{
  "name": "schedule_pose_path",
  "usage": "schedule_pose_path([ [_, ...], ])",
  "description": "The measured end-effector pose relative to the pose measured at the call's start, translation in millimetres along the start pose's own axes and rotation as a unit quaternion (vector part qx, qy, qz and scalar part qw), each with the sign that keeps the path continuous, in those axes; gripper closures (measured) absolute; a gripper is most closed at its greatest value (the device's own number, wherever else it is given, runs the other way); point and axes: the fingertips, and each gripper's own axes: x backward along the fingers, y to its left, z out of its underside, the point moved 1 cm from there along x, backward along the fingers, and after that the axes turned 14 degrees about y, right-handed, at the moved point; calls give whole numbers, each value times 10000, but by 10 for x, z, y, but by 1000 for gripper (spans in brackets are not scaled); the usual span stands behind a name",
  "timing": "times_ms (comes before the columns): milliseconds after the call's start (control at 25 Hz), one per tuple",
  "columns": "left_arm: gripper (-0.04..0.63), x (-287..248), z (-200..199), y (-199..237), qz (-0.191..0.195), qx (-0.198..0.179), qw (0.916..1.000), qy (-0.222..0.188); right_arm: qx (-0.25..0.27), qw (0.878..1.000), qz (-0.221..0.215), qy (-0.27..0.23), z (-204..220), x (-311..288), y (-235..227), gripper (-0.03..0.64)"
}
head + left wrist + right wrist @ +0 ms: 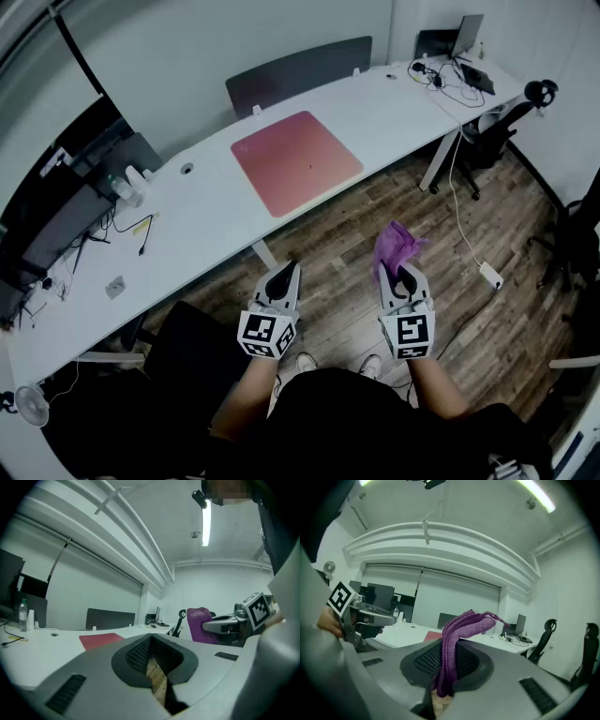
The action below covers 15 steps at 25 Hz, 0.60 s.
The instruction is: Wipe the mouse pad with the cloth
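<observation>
White worktop (202, 220) runs across from the left, and the red mouse pad (295, 159) lies flat on it near the middle. Nearer the person, off the worktop's edge and above the wooden floor (347, 234), the left claw (284, 274) is held with its jaws drawn narrow, nothing between them. Just to its right, the right claw (405, 274) is clamped on the purple cloth (394, 246), which stands bunched above the tips, well apart from the mouse pad.

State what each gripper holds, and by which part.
The right gripper pinches the purple knitted cloth near one bunched end, the rest sticking up. The left gripper holds nothing, its jaws together.
</observation>
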Motion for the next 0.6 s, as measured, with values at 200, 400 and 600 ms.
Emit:
schedule_pose_path([
  [200, 580, 14, 11, 44, 75, -76, 9999, -11, 10, 10000, -8, 17, -26, -61, 129, 552],
  [400, 580, 80, 57, 174, 158, -68, 9999, 11, -48, 10000, -28, -34, -98, -112, 277, 552],
  [600, 580, 181, 135, 373, 220, -57, 9997, 74, -96, 9999, -56, 12, -139, -188, 492, 552],
])
